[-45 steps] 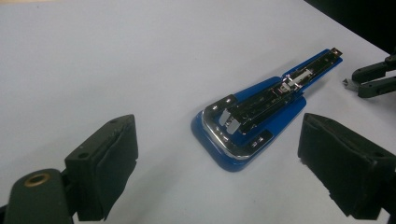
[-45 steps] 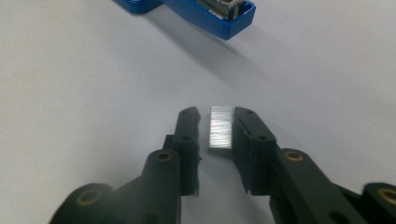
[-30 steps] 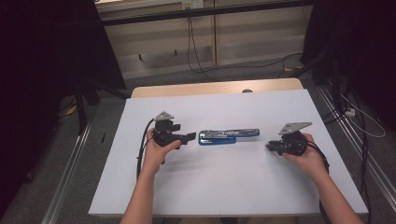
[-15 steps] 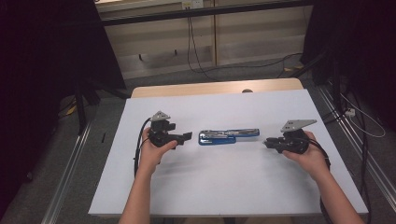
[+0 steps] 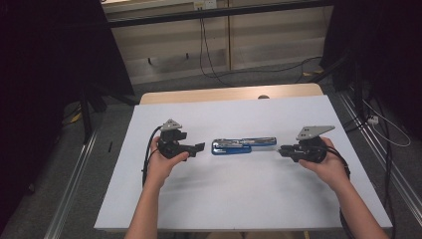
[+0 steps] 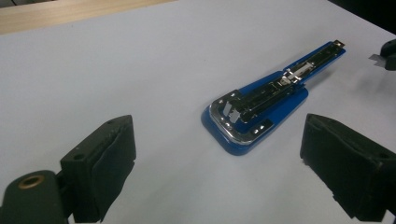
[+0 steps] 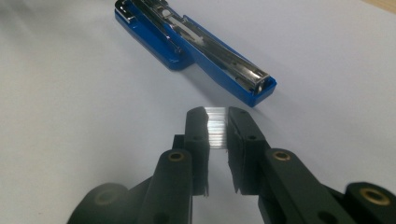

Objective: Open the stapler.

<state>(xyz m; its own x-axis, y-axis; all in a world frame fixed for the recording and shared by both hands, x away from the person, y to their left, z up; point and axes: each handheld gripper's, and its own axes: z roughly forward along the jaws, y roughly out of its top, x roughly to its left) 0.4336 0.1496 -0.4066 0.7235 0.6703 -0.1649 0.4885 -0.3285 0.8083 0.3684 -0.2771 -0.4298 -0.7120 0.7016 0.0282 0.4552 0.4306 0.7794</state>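
So the blue stapler (image 5: 243,146) hasn't budged from the middle of the white table (image 5: 239,199); what's changed is the hands, which have both shifted a little since a second ago, the left one moving up the table and the right one edging in toward the stapler's thin end. The stapler lies flat and flipped open, shiny metal track facing up, its long axis running straight across the table, with the wide rounded end toward the left gripper (image 5: 198,147) and the narrow end toward the right gripper (image 5: 280,151). The left one's jaws are spread wide with nothing in them, sitting just short of the rounded end. The right one is pinched down on a small silvery strip of staples (image 7: 216,127), held close to the narrow tip but not touching it.
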